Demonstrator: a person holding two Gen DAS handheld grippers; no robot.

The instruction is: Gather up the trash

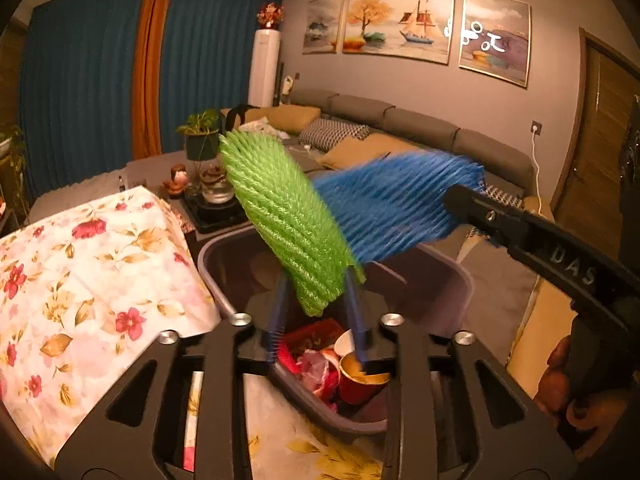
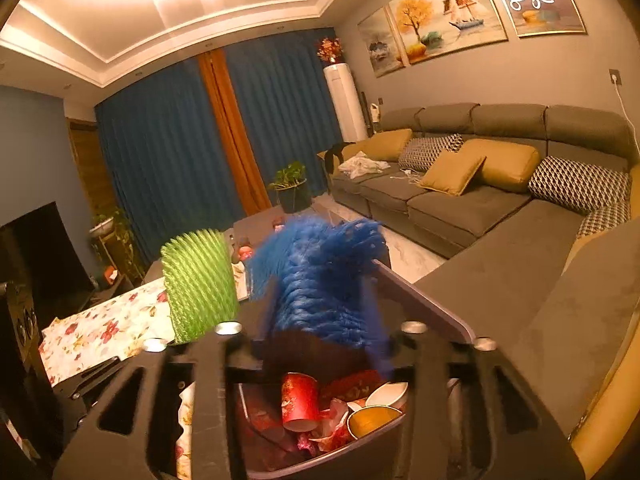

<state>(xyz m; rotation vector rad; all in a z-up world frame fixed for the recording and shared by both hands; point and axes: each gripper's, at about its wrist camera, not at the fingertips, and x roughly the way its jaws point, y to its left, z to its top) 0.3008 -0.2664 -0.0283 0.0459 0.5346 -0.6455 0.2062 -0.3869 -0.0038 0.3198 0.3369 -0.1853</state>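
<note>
- Left wrist view: the left gripper [image 1: 318, 332] pinches the lower end of a green foam net sleeve [image 1: 282, 216] between its blue-padded fingers [image 1: 277, 322], above a grey plastic trash bin [image 1: 456, 296].
- The bin holds red paper cups [image 1: 358, 384] and crumpled red wrappers [image 1: 316, 364]; it stands beside a table with a floral cloth [image 1: 80, 280].
- The right gripper [image 1: 460, 196] reaches in from the right, clamped on a blue foam net sleeve [image 1: 396, 212].
- Right wrist view: the blue sleeve [image 2: 320, 280] rises from the right gripper [image 2: 320, 344], with the green sleeve [image 2: 200, 284] to its left, both over the bin [image 2: 424, 304] by the grey sofa [image 2: 500, 232].
</note>
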